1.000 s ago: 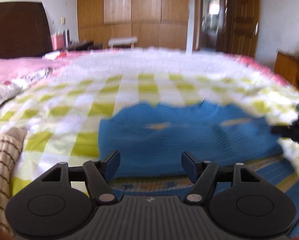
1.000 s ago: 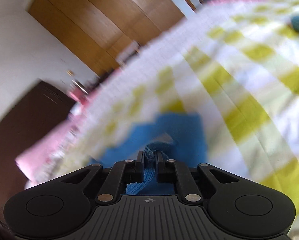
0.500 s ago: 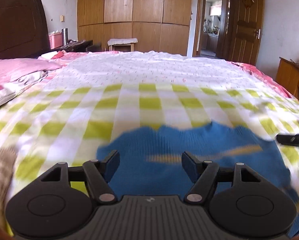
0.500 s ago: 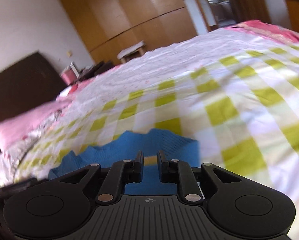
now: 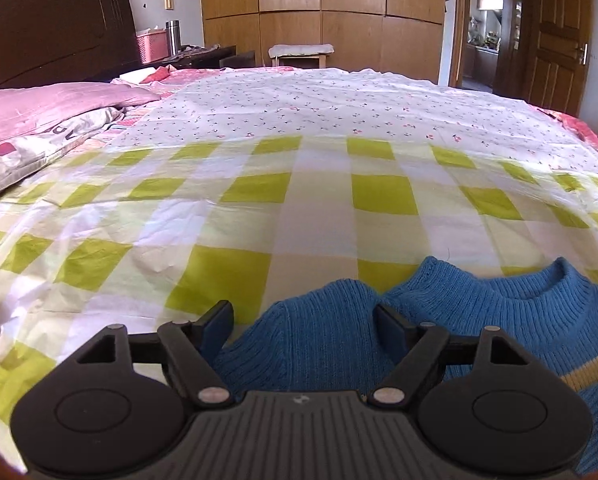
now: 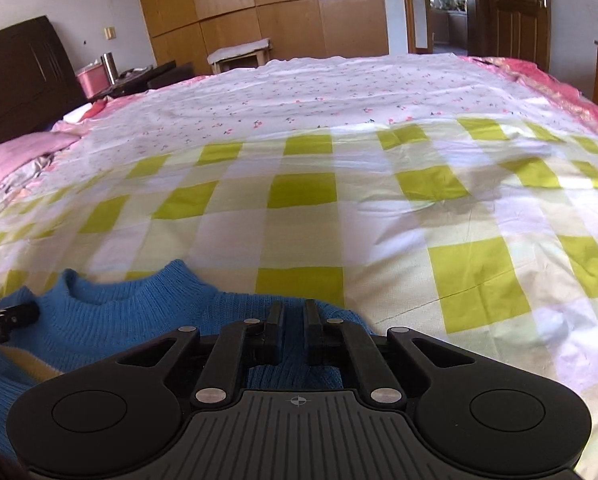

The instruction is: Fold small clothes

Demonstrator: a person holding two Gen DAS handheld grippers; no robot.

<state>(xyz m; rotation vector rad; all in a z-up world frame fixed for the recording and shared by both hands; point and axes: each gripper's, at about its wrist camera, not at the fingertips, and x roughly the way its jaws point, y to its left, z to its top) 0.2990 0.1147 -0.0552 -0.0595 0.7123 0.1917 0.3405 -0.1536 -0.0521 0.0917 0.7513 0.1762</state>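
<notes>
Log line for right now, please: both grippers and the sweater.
left gripper: open over blue sweater | right gripper: shut on sweater shoulder edge | sweater: flat on checked bedsheet

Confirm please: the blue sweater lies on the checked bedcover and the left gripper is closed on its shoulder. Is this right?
Not quite. The blue sweater does lie on the checked bedcover, but the left gripper is open over its shoulder, jaws wide apart and just opened further, as the left wrist view shows.
</notes>
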